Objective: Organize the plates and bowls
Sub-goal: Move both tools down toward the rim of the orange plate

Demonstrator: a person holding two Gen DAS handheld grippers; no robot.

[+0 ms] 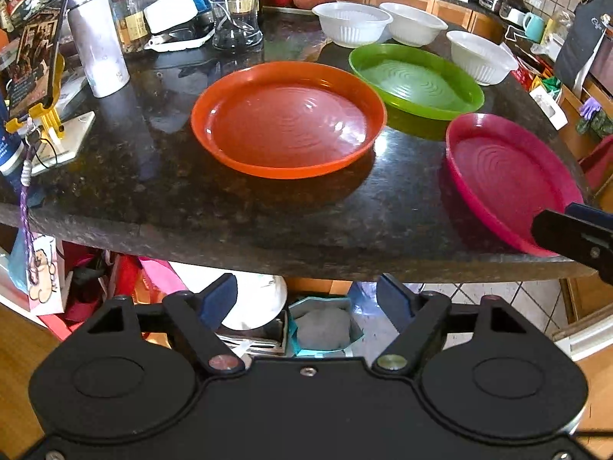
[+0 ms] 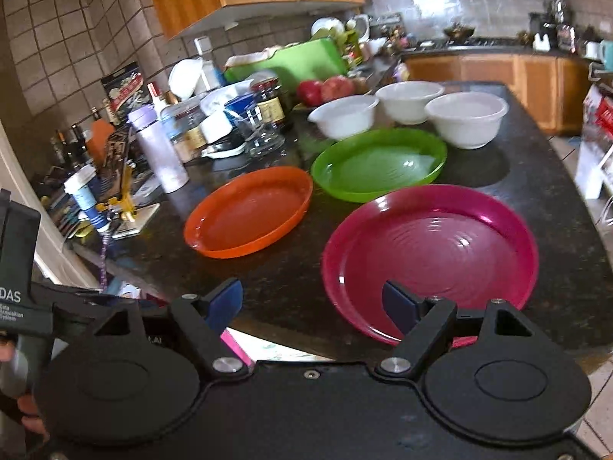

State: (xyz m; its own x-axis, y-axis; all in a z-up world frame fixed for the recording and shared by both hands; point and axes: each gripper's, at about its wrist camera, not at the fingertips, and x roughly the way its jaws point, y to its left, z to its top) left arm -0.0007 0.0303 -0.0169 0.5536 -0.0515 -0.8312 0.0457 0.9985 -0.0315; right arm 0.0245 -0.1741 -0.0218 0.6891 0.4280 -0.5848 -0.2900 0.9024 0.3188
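Kitchen cupboards and wall tiles stand behind a dark speckled table [image 1: 268,211] that is crowded with jars and bottles at the far side. Take the orange plate [image 1: 287,119] as the marker. It lies flat near the front edge of the table. The green plate [image 1: 415,80] sits just behind it and to the side, very near it, and I cannot tell if the two rims touch. The pink plate [image 2: 429,253] lies beside the orange plate at the front edge, close to it but apart. Behind the green plate, farther from the orange one, three white bowls [image 1: 350,23] stand close together in a row. All the plates and bowls are spread out flat and apart, none on top of another, so I think the tidying has not begun and each one is easy to reach. Plates would likely go in one pile and bowls in another. The left tongs [image 1: 306,299] hang in front of the table edge, lower than the orange plate, with the fingers wide apart and nothing between them. The right tongs [image 2: 312,303] are also spread wide and hold nothing. One blue finger [image 2: 398,304] of the right tongs shows over the near rim of the pink plate, so I guess that plate may be picked up first.
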